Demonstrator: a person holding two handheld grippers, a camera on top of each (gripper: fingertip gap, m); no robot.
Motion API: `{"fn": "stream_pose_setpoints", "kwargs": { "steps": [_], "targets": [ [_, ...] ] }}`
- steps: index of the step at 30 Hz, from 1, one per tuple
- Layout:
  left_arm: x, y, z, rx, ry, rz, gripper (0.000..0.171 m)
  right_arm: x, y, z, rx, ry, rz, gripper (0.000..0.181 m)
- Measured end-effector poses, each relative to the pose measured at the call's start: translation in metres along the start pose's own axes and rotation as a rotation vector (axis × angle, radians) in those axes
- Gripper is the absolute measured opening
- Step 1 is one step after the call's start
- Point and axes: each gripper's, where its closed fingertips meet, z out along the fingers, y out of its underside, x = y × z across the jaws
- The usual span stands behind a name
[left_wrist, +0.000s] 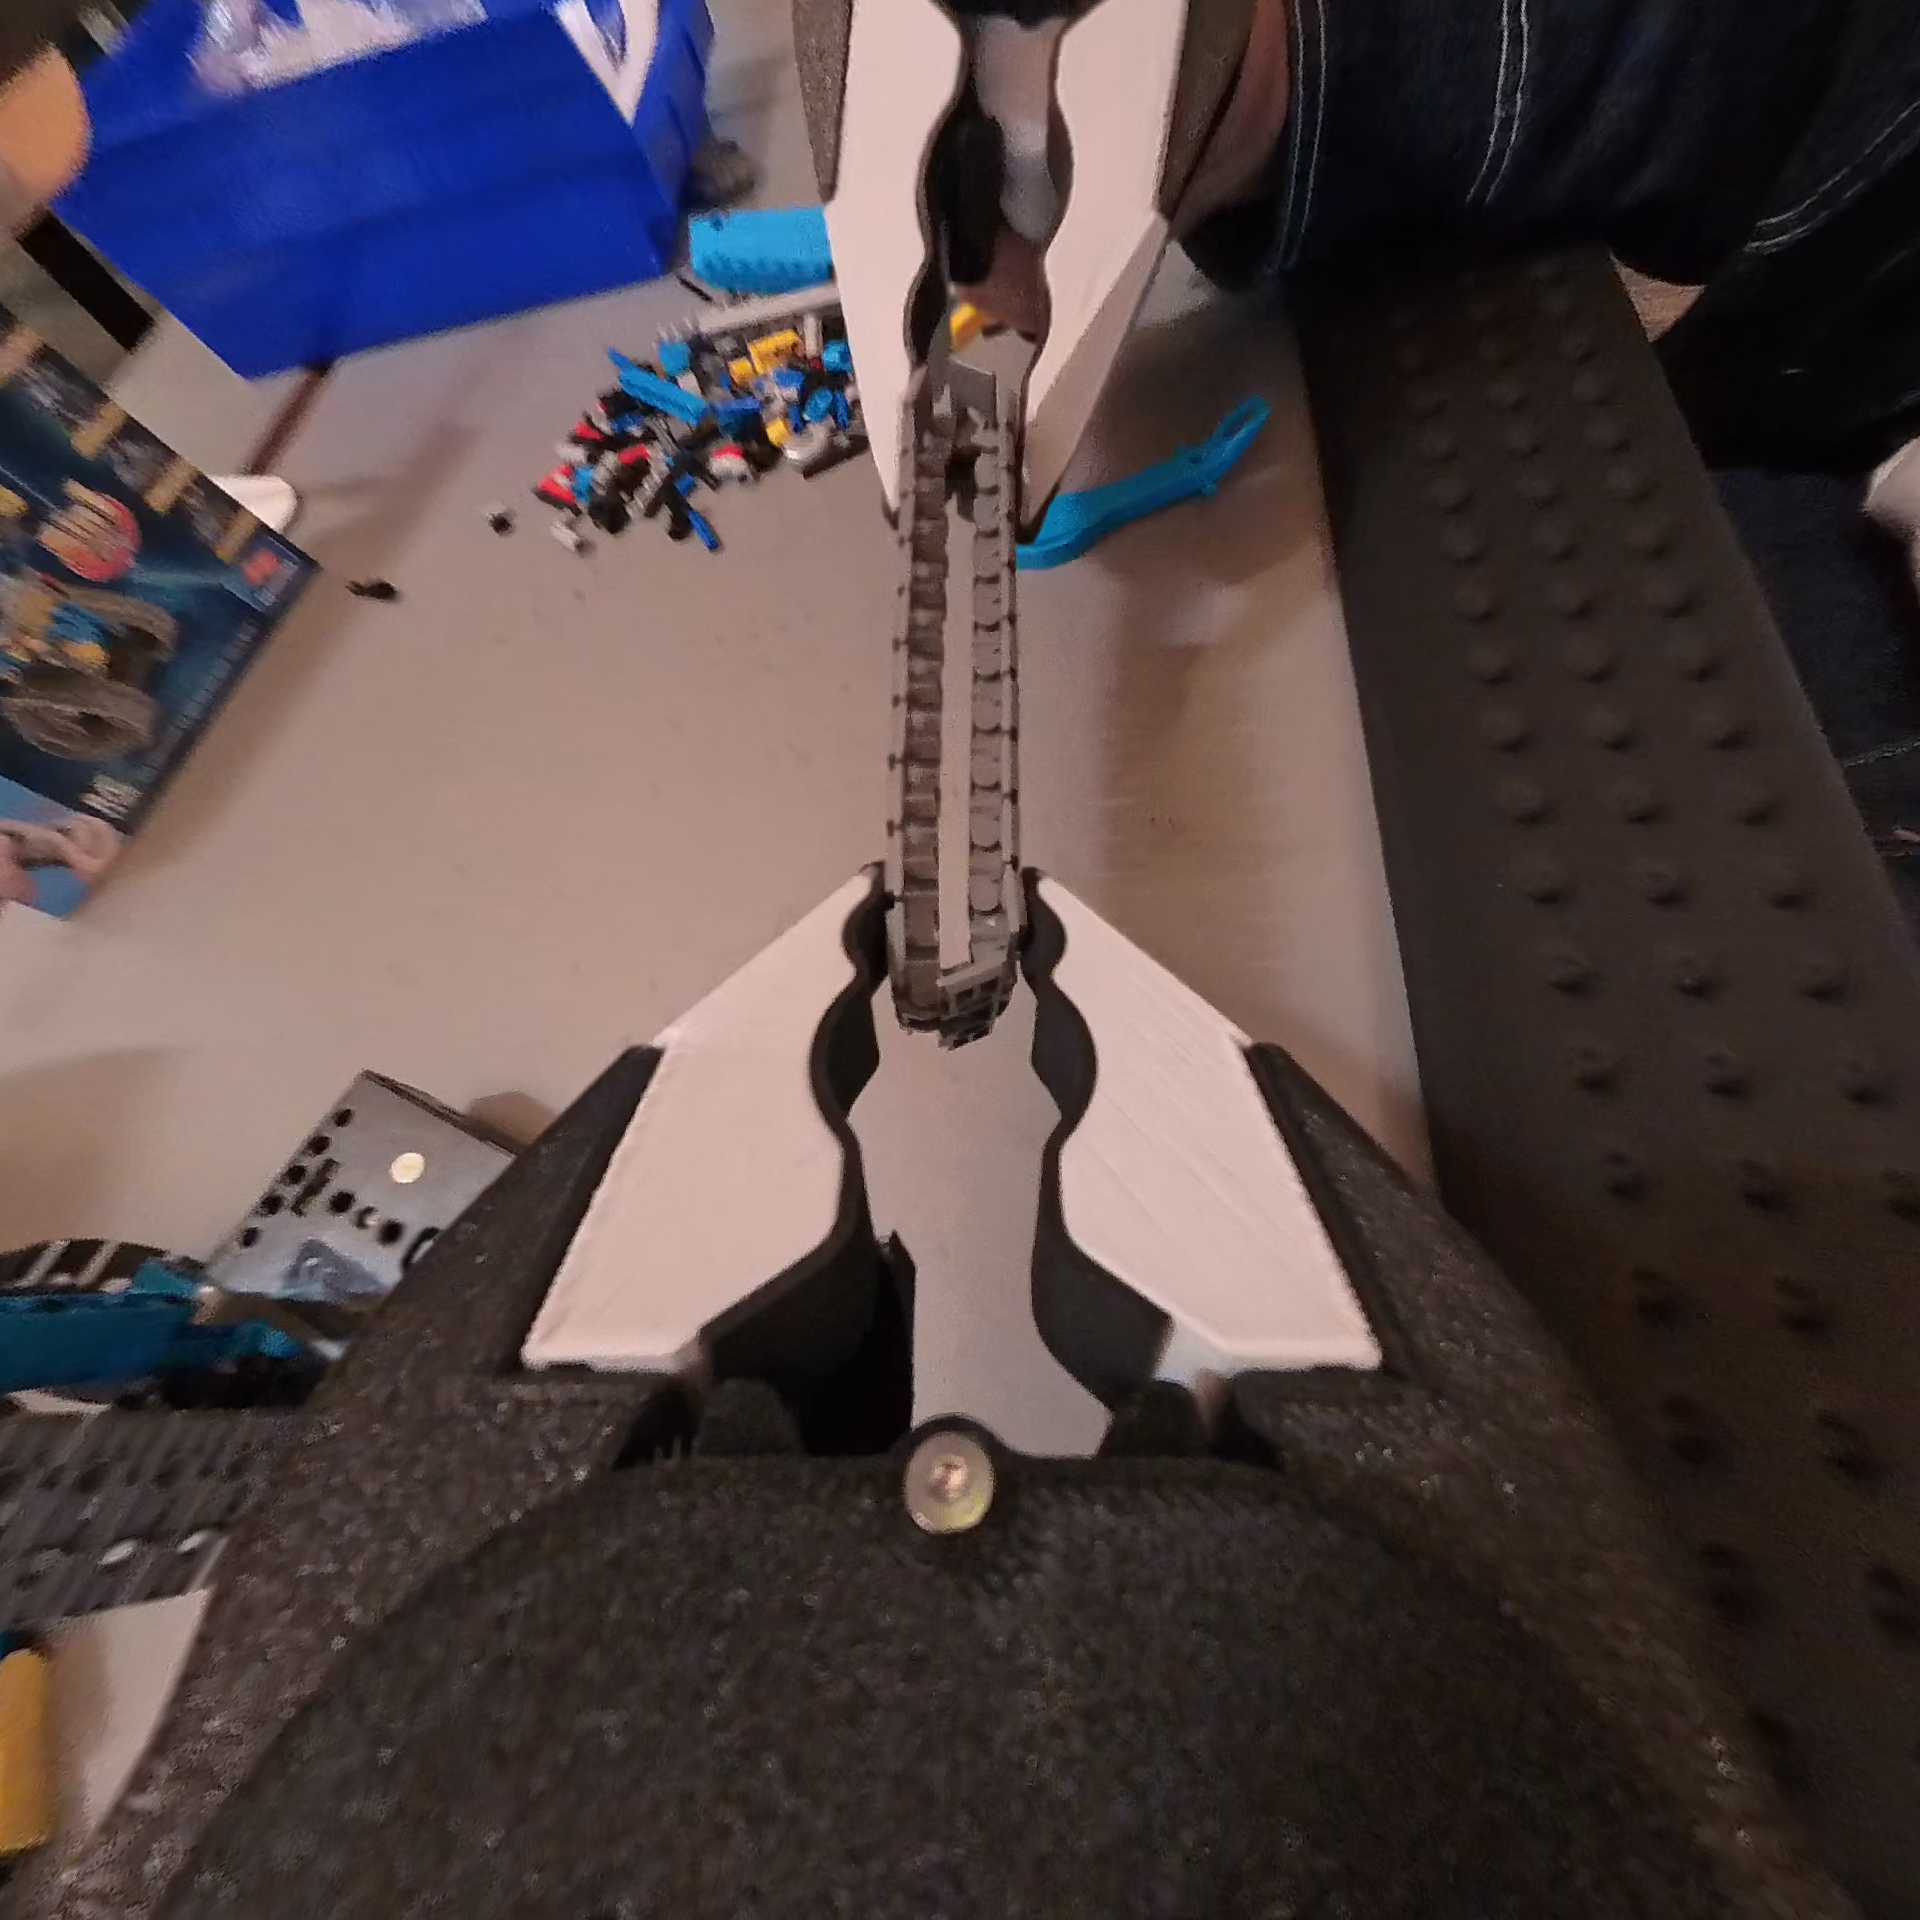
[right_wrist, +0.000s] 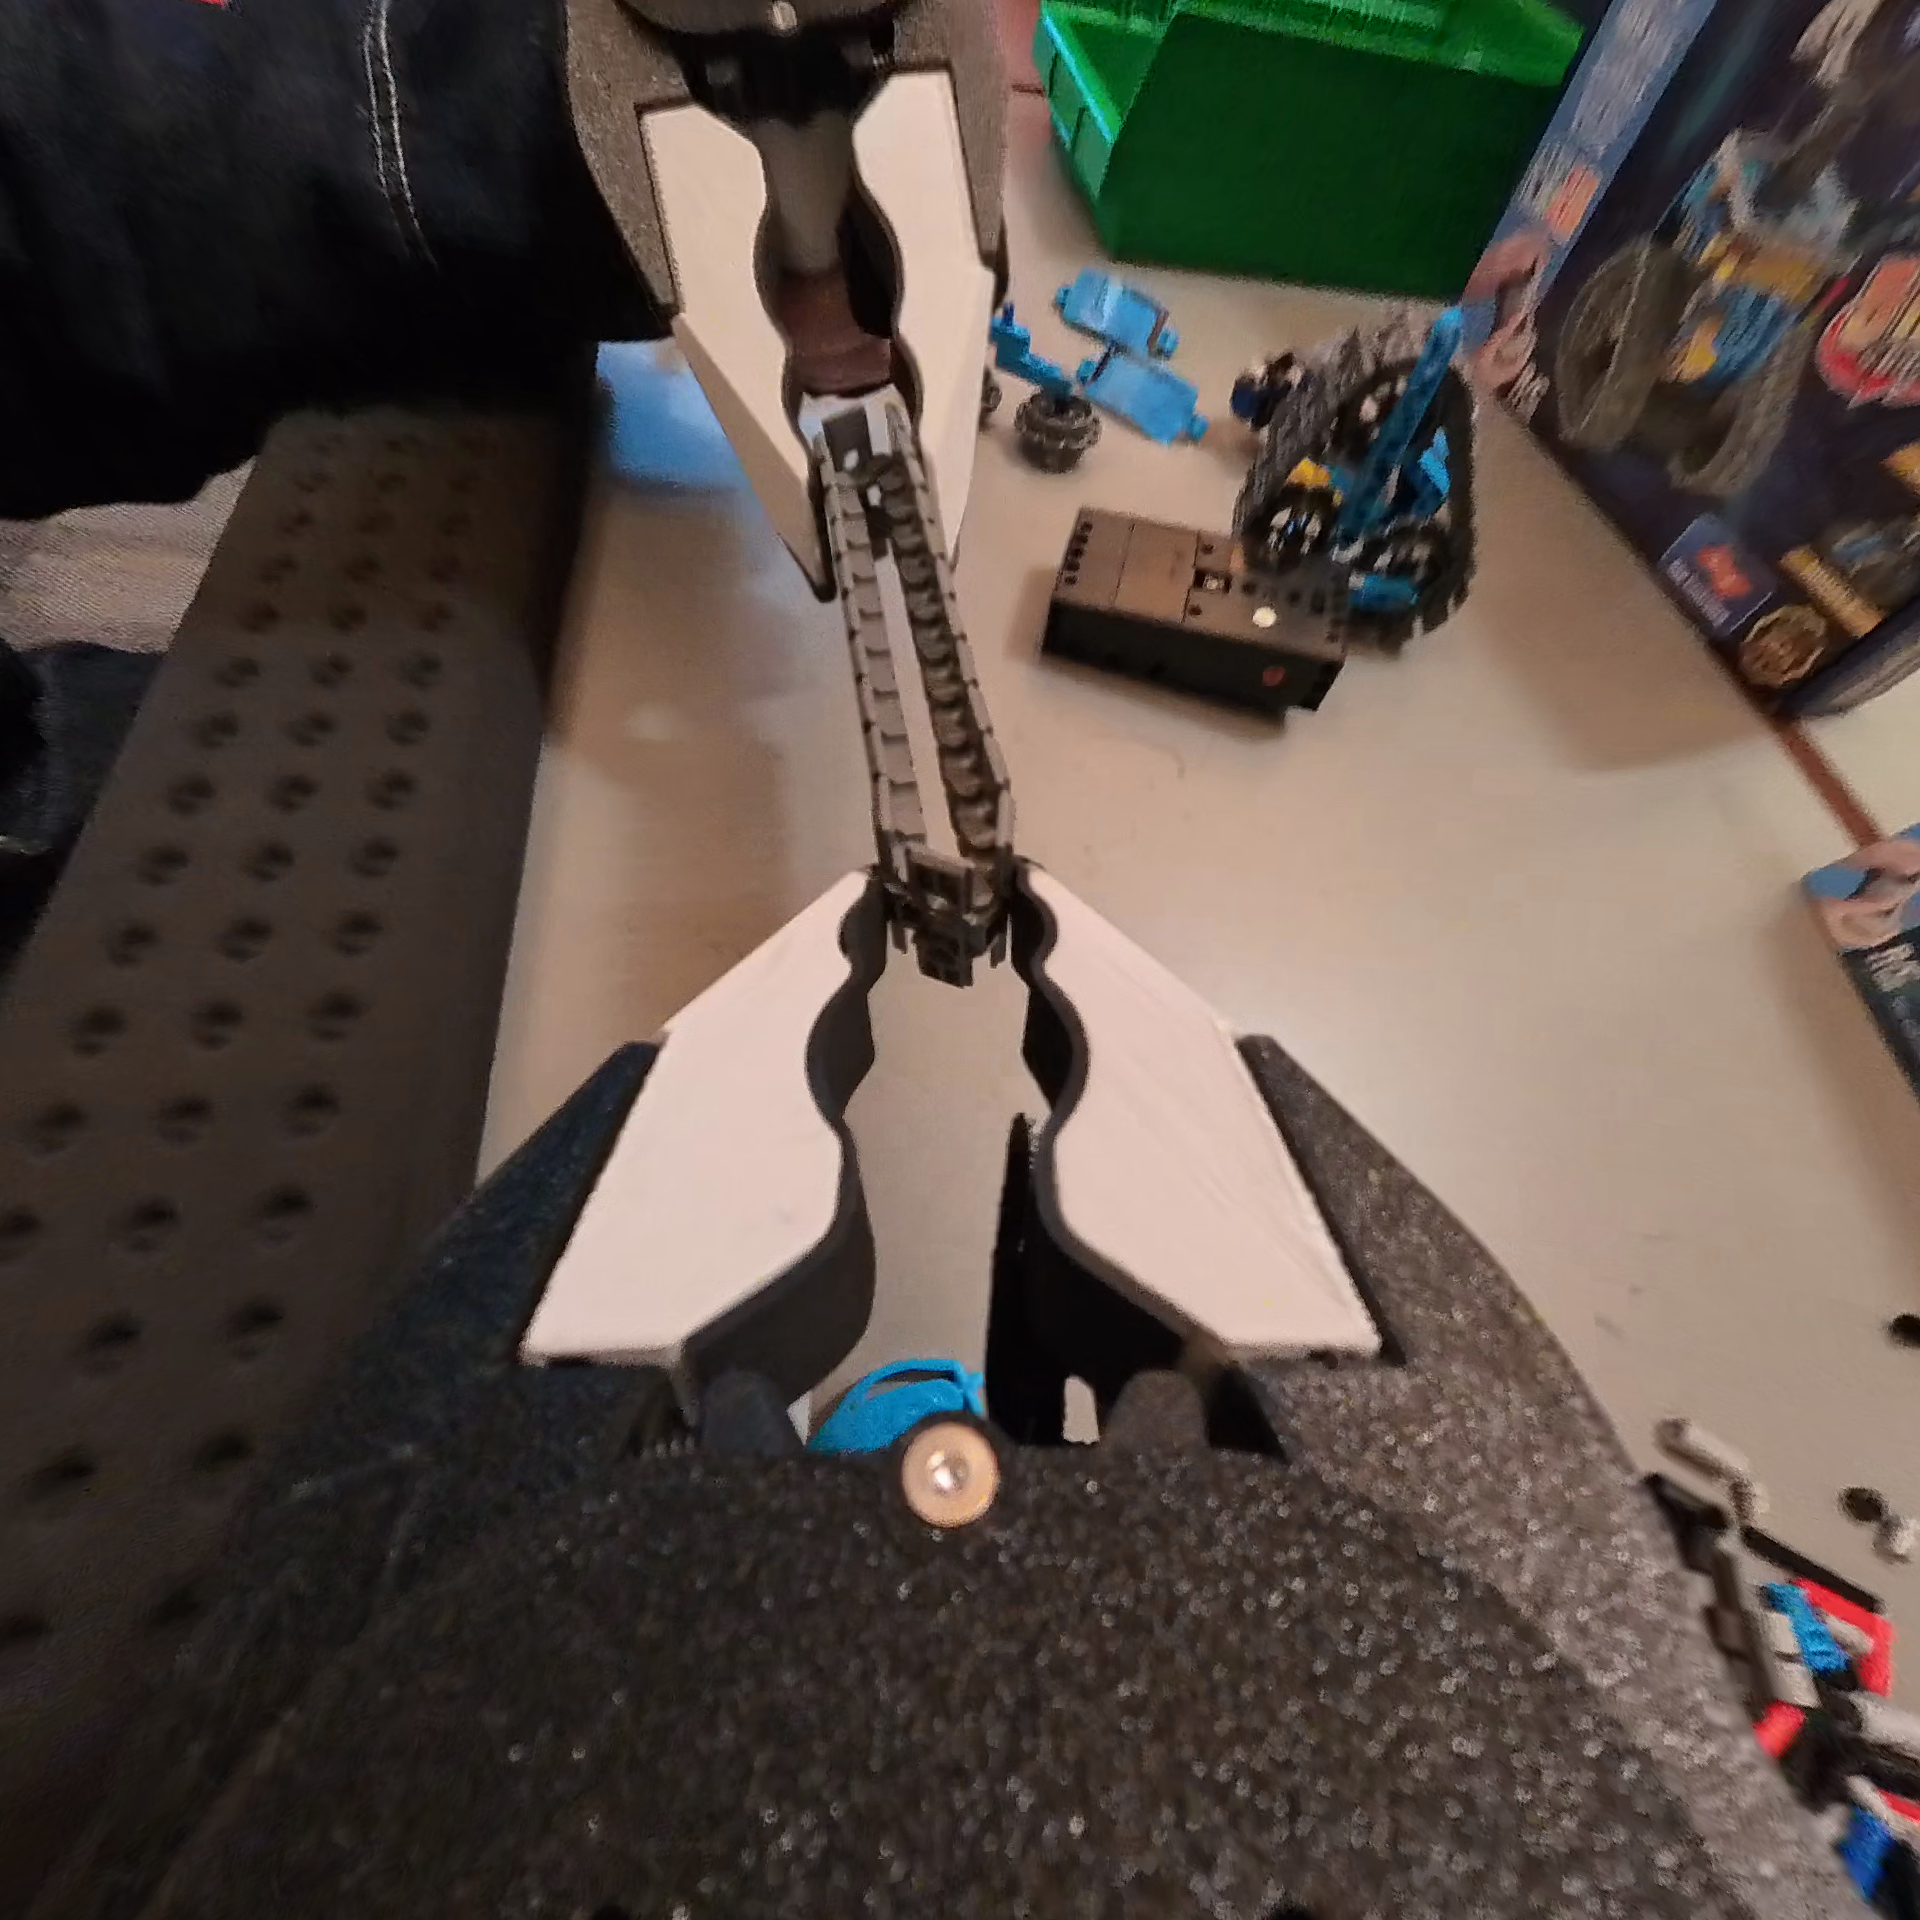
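grey track loop (left_wrist: 951, 717), pinched between 2 grippers' fingers (left_wrist: 748, 1122)

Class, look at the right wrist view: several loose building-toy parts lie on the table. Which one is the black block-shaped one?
The black box right of the grey track loop; it is a plain dark block, while the parts behind it are bright blue.

Blue box (left_wrist: 364, 177) blurred, cut off at top edge; brick pile (left_wrist: 707, 436) pieces too small to tell apart.
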Motion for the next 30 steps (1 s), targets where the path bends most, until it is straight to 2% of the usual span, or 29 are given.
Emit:
{"fn": "stream_pose_setpoints", "kwargs": {
  "steps": [9, 12, 26, 30],
  "targets": [
    [-0.005, -0.025, -0.013, 0.133, -0.174, 0.116, 0.023, -0.001, -0.015, -0.007, 0.078, 0.080, -0.177, 0.020],
    [-0.008, -0.026, -0.010, 0.141, -0.174, 0.083, 0.022, 0.001, -0.014, -0.006, 0.069, 0.064, -0.105, 0.021],
    [-0.004, -0.021, 0.000, 0.129, -0.123, 0.033, 0.021, 0.005, -0.004, -0.004, 0.019, 0.061, -0.066, 0.020],
    [-0.013, -0.013, 0.002, 0.101, -0.155, -0.015, 0.021, -0.007, -0.003, 0.003, 0.013, -0.012, -0.047, 0.020]
  ]
}}
